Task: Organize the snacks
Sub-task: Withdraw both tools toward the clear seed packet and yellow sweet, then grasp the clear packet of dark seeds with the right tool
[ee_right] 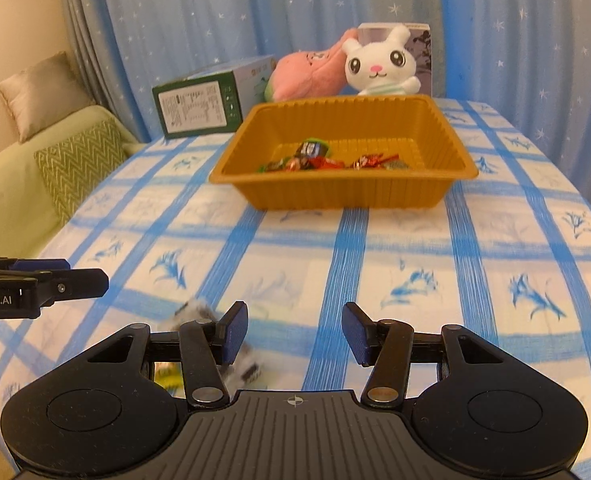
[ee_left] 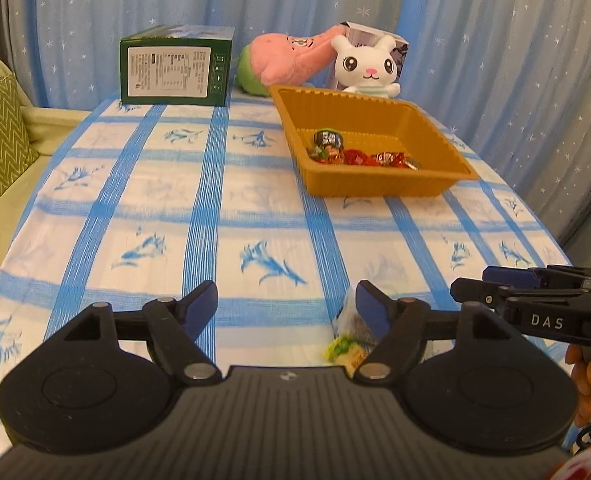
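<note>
An orange plastic tray stands on the blue-checked tablecloth and holds several wrapped candies. My left gripper is open and empty, low over the near part of the table. A clear snack packet with a yellow-green label lies on the cloth, partly hidden behind the left gripper's right finger. My right gripper is open and empty. The same packet shows blurred beside its left finger in the right wrist view. Each gripper appears at the edge of the other's view.
At the far edge stand a green box, a pink plush, a white bunny plush and a small carton behind it. A green sofa with cushions is to the left. Blue curtains hang behind.
</note>
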